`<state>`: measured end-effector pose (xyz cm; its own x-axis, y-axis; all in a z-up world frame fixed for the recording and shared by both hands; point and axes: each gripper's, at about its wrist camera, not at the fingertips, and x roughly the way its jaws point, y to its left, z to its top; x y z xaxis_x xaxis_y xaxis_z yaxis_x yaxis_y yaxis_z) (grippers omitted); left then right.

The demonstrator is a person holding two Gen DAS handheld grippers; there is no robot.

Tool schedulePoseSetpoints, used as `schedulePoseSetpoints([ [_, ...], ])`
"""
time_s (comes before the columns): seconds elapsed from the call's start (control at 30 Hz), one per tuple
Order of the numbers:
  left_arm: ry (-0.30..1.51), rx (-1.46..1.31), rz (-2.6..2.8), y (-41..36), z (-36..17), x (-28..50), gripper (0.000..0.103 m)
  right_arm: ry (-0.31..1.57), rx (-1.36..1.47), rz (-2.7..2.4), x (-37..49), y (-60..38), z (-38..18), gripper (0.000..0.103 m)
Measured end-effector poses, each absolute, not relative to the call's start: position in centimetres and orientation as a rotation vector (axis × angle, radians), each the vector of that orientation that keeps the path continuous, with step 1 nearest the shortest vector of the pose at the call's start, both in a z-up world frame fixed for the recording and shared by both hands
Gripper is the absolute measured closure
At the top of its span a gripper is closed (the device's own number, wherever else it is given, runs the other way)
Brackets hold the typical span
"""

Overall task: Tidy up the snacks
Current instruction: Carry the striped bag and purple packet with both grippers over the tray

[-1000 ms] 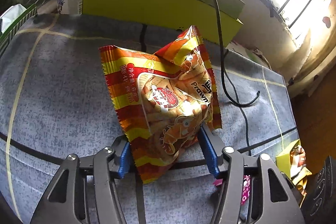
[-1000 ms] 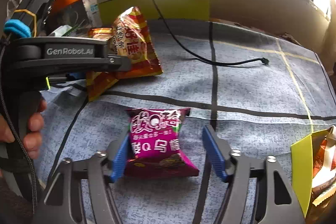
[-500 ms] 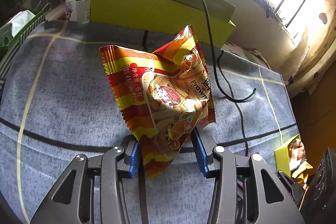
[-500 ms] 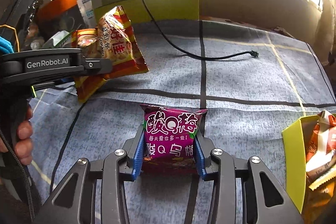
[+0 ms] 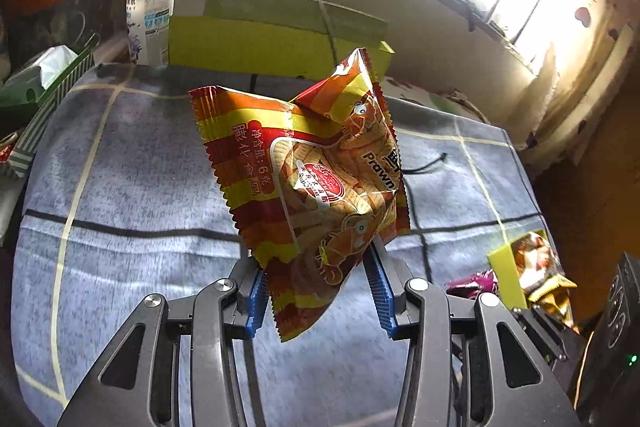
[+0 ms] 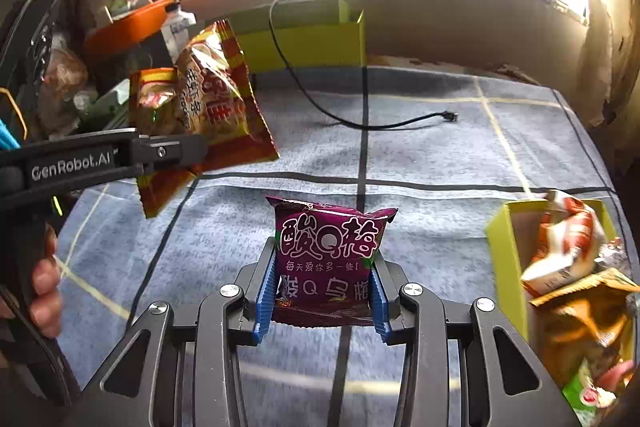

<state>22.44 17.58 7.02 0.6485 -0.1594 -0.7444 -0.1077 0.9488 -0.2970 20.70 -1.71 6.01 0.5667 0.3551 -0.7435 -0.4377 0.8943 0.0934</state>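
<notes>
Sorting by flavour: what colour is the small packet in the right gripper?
Purple small foil snack packet with white lettering, clearest in the right wrist view.

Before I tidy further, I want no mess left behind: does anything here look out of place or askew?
Yes. A loose black cable trails from the yellow-green cardboard box across the grey-blue checked cloth, unplugged end lying bare. The small yellow box at the right is overstuffed, crumpled packets poking out.

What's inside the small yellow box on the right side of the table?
The yellow box is stuffed with crumpled snack packets, orange, white and green. They hide whatever lies underneath and the box's bottom.
</notes>
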Motion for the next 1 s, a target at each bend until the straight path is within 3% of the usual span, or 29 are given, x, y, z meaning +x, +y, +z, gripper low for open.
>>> schedulePoseSetpoints([
  [1.0, 0.815, -0.223, -0.219, 6.5, 11.7, 15.5, 0.058, 0.76, -0.044, 0.327, 13.6, -13.0, 10.8, 0.065],
])
